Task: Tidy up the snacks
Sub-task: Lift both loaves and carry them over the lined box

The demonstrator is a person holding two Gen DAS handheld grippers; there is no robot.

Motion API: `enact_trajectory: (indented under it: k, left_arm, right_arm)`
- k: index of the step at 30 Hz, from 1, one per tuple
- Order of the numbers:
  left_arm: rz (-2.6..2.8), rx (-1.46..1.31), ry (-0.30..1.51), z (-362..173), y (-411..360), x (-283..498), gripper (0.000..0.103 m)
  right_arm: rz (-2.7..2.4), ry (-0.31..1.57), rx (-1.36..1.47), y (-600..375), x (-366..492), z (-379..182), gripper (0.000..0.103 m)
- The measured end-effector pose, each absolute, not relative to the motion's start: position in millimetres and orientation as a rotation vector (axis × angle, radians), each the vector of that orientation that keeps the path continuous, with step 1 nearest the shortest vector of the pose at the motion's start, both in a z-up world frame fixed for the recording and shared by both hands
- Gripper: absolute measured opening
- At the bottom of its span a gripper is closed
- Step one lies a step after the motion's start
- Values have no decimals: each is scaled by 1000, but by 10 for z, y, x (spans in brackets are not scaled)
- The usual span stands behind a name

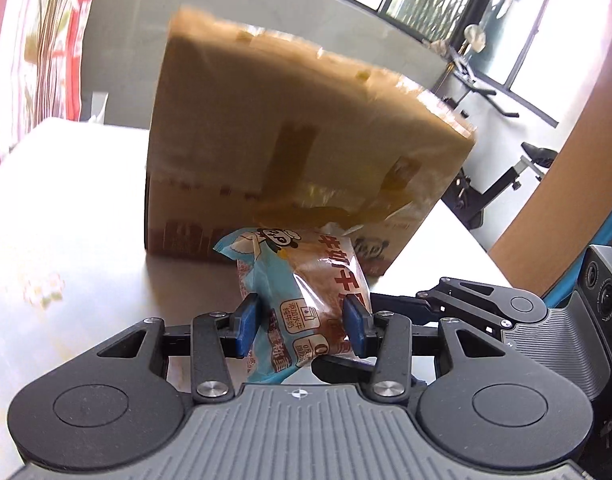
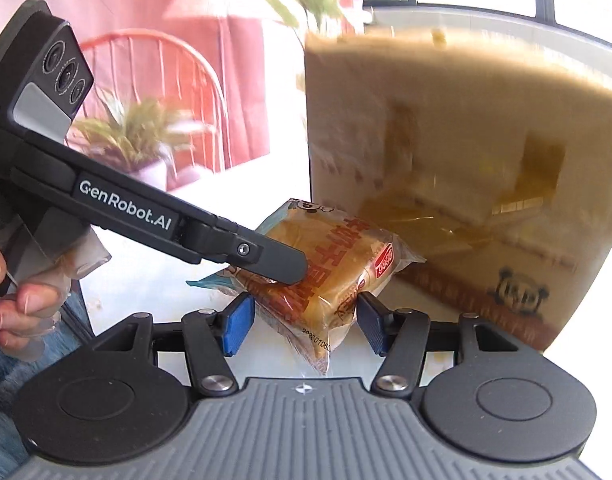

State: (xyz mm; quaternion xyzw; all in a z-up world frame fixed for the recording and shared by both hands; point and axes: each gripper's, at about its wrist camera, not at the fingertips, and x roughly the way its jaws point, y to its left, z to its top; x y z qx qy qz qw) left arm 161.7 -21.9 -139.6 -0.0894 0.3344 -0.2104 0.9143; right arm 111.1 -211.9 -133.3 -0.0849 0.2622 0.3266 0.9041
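A wrapped bread snack in a blue and clear packet sits between my left gripper's blue pads, which are shut on it. The same snack shows in the right wrist view, with the left gripper's black finger pressed on it. My right gripper is open, its pads on either side of the snack's near end, not squeezing it. A tall brown cardboard box stands on the white table just behind the snack; it also shows in the right wrist view.
The white table spreads left of the box. A potted plant and a red wire chair stand beyond it. Exercise equipment stands on the floor past the table's right edge.
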Motion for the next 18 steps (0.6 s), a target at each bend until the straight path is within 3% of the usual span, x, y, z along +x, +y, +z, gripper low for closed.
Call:
enact_trajectory:
  k: [10,18]
  left_arm:
    - [-467,-118,496,-539,-397,1605,48]
    - [-494,-125,424,-52,-600,2238,50]
  right_arm:
    - [652,330,-206,-2157,1010,-619,59]
    - [633,276,-194,-2304,1585,58,59]
